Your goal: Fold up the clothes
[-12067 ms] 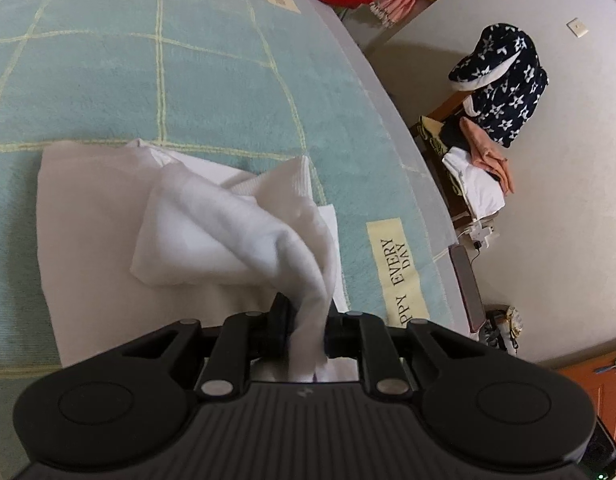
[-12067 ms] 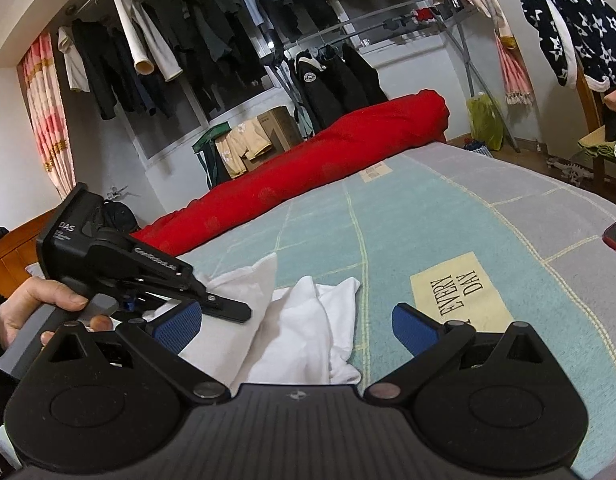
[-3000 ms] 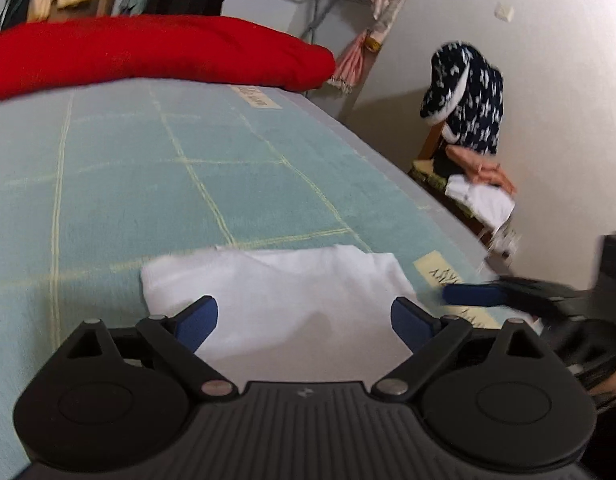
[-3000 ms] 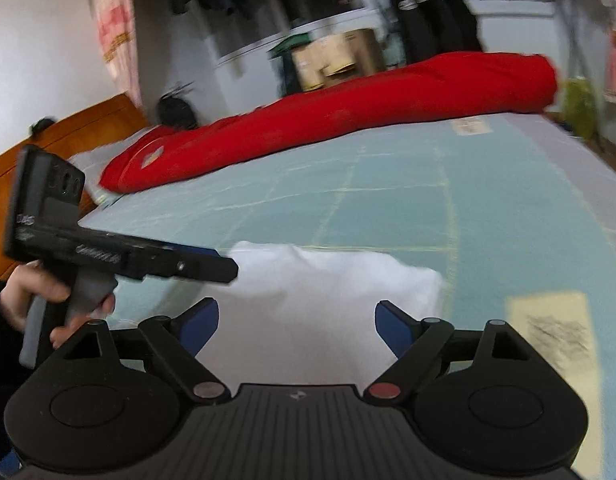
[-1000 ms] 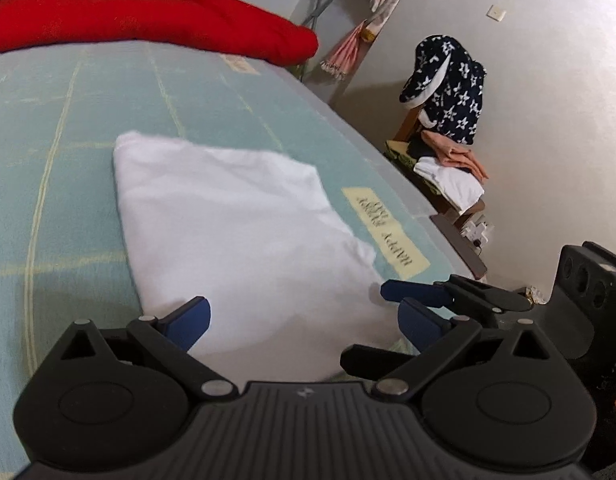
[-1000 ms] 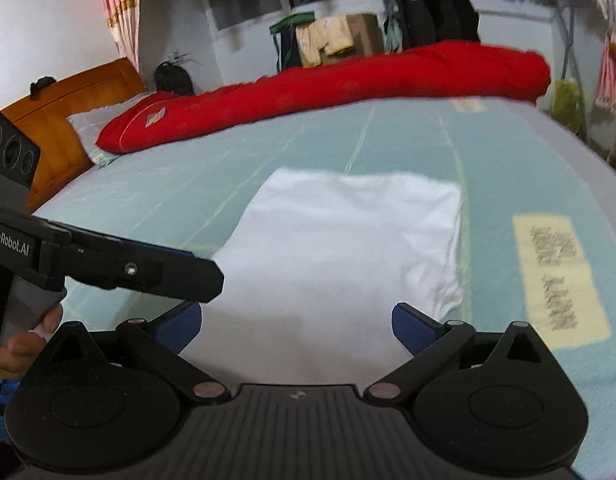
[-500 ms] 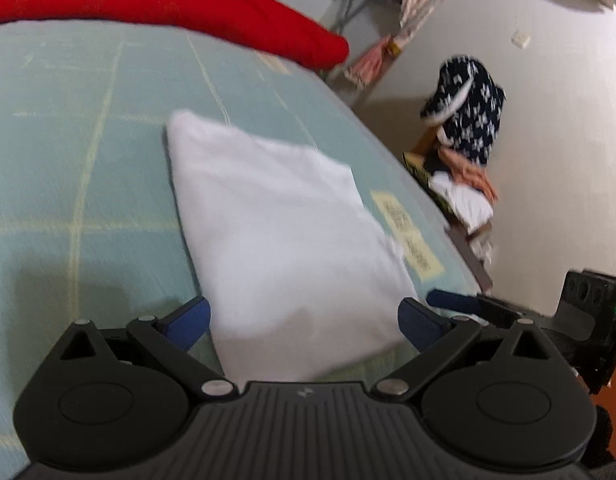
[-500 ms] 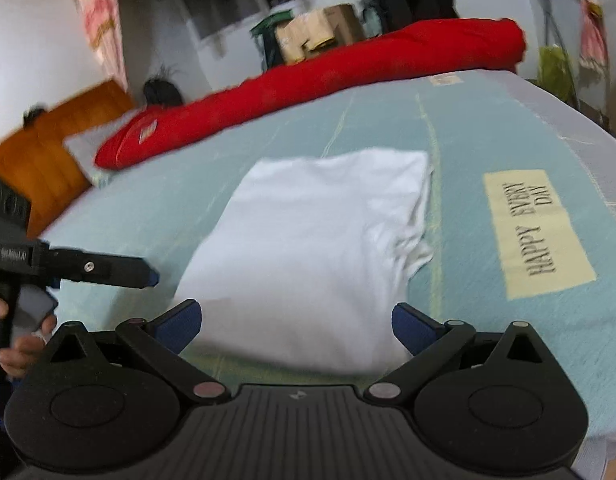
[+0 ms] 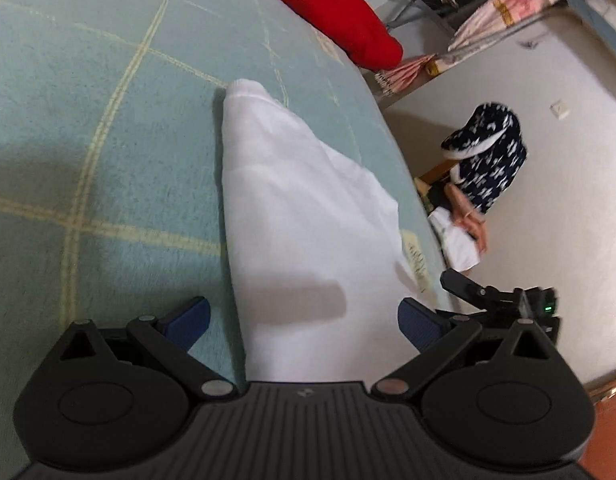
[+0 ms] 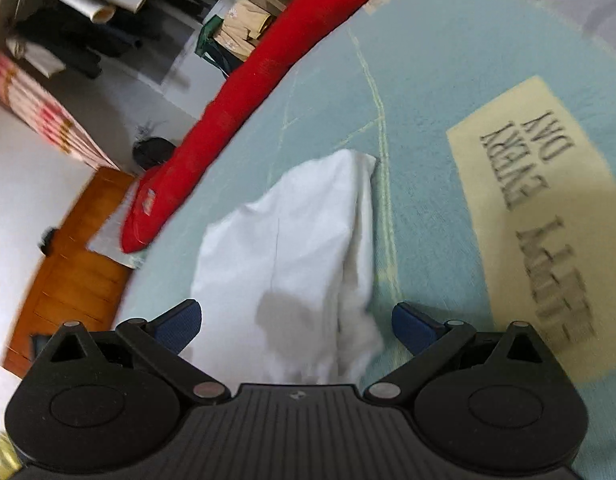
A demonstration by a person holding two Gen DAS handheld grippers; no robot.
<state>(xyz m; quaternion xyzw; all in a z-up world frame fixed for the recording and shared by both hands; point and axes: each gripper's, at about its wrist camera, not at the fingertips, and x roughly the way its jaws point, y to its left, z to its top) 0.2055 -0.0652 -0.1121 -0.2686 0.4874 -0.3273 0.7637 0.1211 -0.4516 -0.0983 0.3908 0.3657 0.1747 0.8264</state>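
Garment: the white garment [image 9: 308, 216] lies on the bed [image 9: 88, 128], a flat folded slab with a rounded doubled edge at its far end and neat sides in the left wrist view.
Right-hand side: through the right wrist view the white garment [image 10: 292, 248] shows looser layers, a crumpled lip along the edge nearest the yellow label [image 10: 548, 208].
Left gripper: the left gripper [image 9: 304, 316] hangs right over the near end of the cloth, jaws spread wide, one finger over the blanket and one past the cloth's other edge, holding nothing.
Right gripper: the right gripper [image 10: 296, 320] sits low over the same near end, jaws wide apart and empty too; its body shows in the left view as the right gripper [image 9: 504, 300].
Step in hand: my read is both tools are lined up on the near hem, which fits either taking hold for one more fold away from the camera, or a last tidy of a bundle already folded. The pictures don't settle which.
Next move calls for: either way, care with that ragged right-side lip, since thin stacked layers can slip apart if only the top one is caught.
Surroundings: red bolster [image 10: 244, 80] along the far side, dark patterned garment [image 9: 488, 152] on a chair off the bed.
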